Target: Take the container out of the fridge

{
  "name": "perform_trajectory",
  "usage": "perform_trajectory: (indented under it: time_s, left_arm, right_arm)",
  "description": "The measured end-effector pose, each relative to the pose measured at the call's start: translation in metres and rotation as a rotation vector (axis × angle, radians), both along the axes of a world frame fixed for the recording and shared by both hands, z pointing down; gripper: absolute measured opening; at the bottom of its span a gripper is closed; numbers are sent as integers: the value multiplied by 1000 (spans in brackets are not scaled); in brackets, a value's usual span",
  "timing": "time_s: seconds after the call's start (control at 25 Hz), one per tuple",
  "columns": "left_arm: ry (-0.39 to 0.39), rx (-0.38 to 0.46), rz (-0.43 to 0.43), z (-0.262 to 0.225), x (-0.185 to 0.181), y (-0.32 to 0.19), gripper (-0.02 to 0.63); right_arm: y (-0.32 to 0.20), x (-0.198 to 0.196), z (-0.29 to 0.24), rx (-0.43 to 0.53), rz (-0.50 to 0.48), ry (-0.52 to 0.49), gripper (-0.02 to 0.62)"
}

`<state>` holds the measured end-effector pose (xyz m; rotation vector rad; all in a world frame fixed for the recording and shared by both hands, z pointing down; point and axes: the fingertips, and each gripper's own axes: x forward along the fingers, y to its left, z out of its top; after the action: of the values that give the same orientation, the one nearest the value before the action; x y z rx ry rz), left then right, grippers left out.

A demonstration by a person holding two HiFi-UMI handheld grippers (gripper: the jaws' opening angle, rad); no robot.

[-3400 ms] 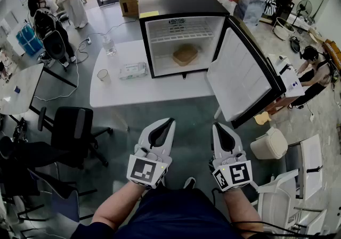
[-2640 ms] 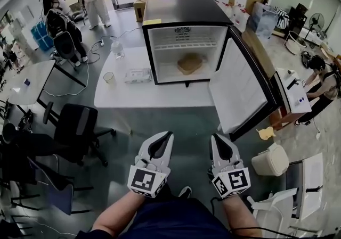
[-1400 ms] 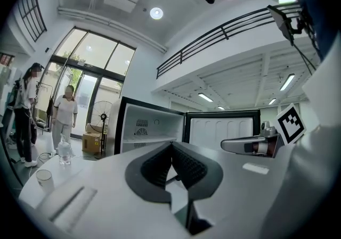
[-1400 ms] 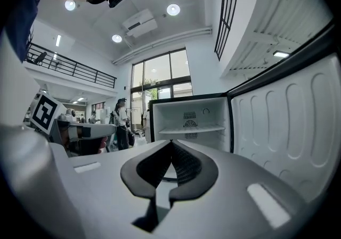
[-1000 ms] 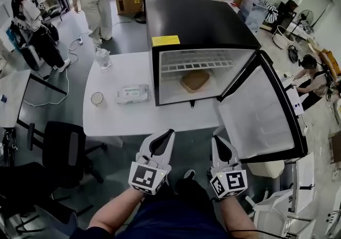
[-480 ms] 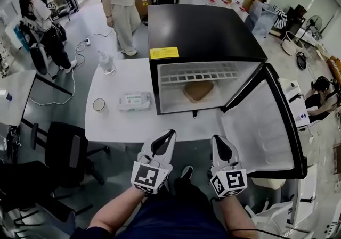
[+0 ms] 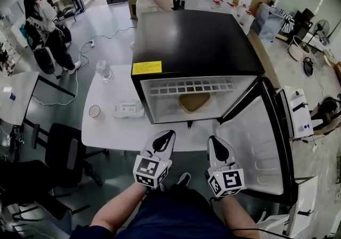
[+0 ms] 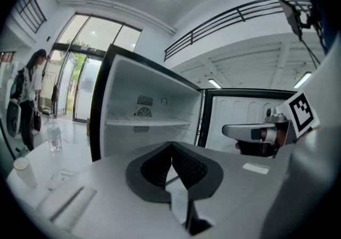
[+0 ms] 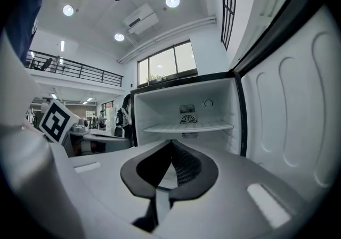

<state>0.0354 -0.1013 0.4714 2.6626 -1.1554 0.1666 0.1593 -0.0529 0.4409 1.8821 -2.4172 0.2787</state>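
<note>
A small black fridge (image 7: 197,41) stands open on a white table (image 7: 114,126), its door (image 7: 256,147) swung out to the right. Inside, on the fridge floor under a wire shelf, lies a tan container (image 7: 194,101). My left gripper (image 7: 169,136) and right gripper (image 7: 214,140) hover side by side before the table's near edge, both shut and empty, tips towards the fridge. In the left gripper view the fridge interior (image 8: 149,121) lies ahead; the container is hidden behind the jaws. The right gripper view shows the white shelf (image 9: 186,127) and door lining (image 9: 290,121).
On the table left of the fridge lie a pack of wipes (image 7: 128,108), a paper cup (image 7: 95,112) and a water bottle (image 7: 104,70). A black office chair (image 7: 64,153) stands at the left. People stand beyond the table. White equipment (image 7: 296,113) sits right of the door.
The view has come closer to the fridge and table. Both grippers now sit nearer the table's edge, still shut. A person in white walked behind the fridge.
</note>
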Motion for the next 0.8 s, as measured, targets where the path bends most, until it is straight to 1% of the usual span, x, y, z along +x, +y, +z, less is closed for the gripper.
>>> perform_trajectory:
  time_s: [0.08,0.24,0.36,0.44,0.52,0.6,0.64,0.8]
  left_arm:
    - [7,-40,-13,10,7,-8,5]
    - [1,-85,-35,24,18,-21,5]
    - [-3,-124,-30,38,28,-32,5]
    - [-6,-171,-11,51,36,-41,5]
    - [1,-244,4,69,42,-51,5]
    - [30,-330,-2,89,46,-63,5]
    - [56,-376,-18,98,47,-69,5]
    - [204,-552,-154,138,46,-95,5]
  right_arm:
    - [-4,2,1,-5,-22,-4,6]
    - [-10,3,6,-7,-57,-15,6]
    - [-15,8,15,-16,-54,-24,6]
    - [-18,11,19,-26,-46,-24,6]
    - [-21,11,21,-38,-38,-17,6]
    - [-23,10,22,-52,-28,-9,6]
    - [-24,9,23,-57,-20,-7,6]
    - [-21,12,32,-81,32,0,6]
